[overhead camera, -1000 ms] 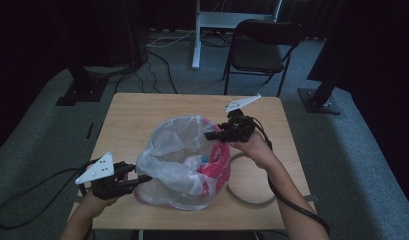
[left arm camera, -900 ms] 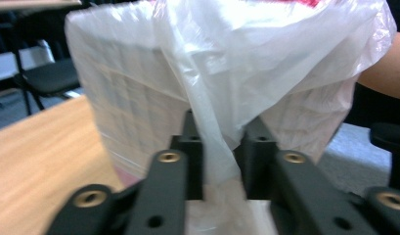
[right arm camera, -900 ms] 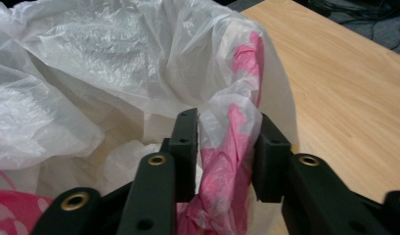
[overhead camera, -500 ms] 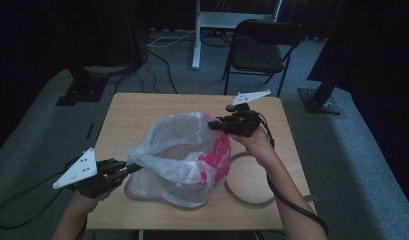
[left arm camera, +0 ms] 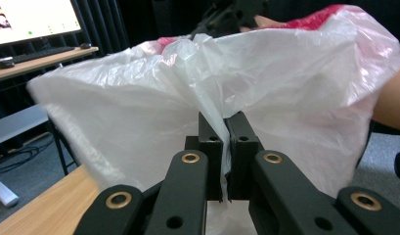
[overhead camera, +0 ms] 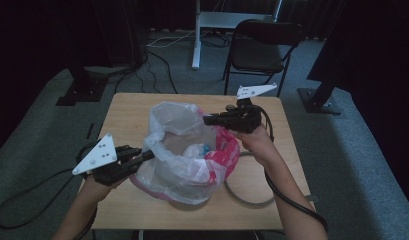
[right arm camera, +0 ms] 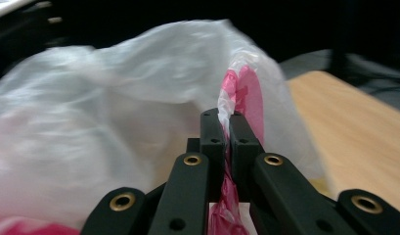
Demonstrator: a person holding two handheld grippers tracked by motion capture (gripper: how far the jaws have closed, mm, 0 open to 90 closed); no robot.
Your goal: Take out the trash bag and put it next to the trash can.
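Both tongs, left gripper [left arm camera: 226, 122] and right gripper [right arm camera: 226, 120], pinching plastic bag [overhead camera: 184, 150] rim, left and right. Thin, soft, slippery, probably light; best gripped at bunched rim folds.

L claw [overhead camera: 148, 154] clamped shut; R claw [overhead camera: 208, 120] just closed, forearms spread apart.

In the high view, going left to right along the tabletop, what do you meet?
Left gripper shut on the bag's near-left edge → translucent white and pink plastic bag standing open → right gripper shut on its far-right pink rim → grey cable loop lying on the light wooden table.
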